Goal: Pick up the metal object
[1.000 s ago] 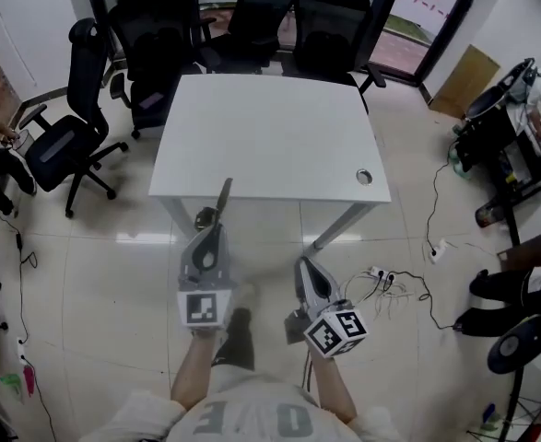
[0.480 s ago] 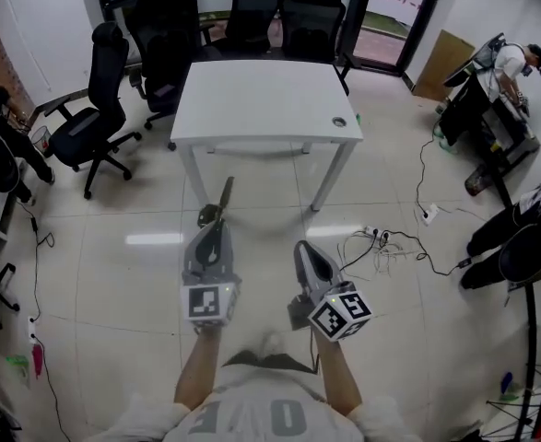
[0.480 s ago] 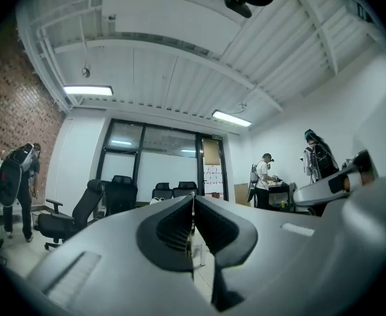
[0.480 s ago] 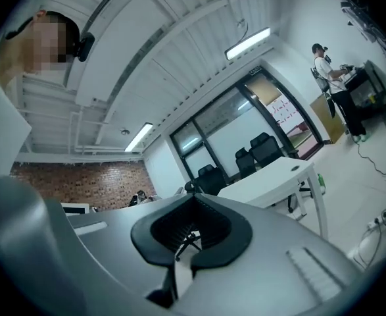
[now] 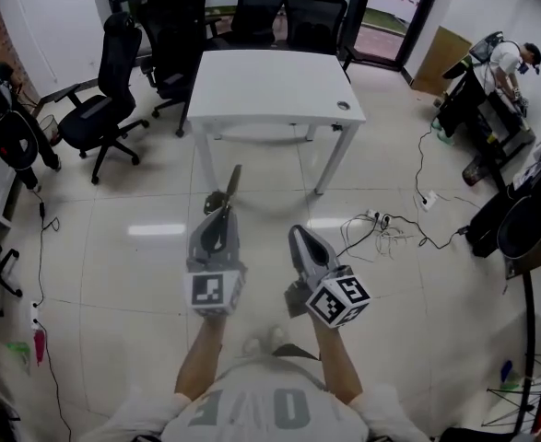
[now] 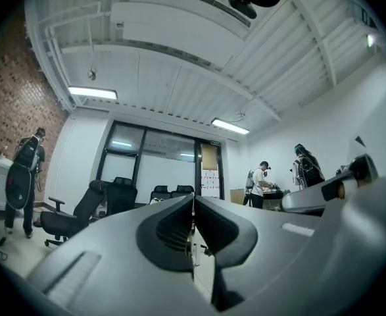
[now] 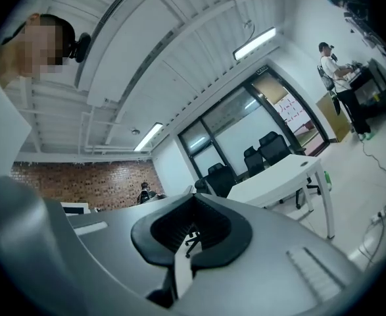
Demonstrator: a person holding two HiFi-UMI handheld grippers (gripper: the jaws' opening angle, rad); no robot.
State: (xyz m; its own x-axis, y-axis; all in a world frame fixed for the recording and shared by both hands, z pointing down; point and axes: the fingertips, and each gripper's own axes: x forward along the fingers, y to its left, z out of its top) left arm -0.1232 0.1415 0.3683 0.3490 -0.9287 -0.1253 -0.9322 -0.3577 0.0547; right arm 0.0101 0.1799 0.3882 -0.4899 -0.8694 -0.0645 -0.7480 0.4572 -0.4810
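Note:
In the head view my left gripper [image 5: 222,212] is held out over the tiled floor, shut on the metal object [image 5: 232,182]. The object is a slim dark metal tool that sticks out past the jaw tips toward the table. In the left gripper view the jaws [image 6: 193,199] are pressed together, and only a thin sliver shows between them. My right gripper [image 5: 294,234] is beside it on the right, shut with nothing in it. Its pads [image 7: 194,201] meet in the right gripper view.
A white table [image 5: 270,86] stands ahead with black office chairs [image 5: 113,90] behind and to its left. Cables and a power strip [image 5: 381,228] lie on the floor at right. A person [image 5: 510,63] works at the far right, and another stands far left [image 6: 23,176].
The view has backed away from the white table, which now sits farther off and higher in the picture. Both grippers keep the same pose, and the left still holds the metal object.

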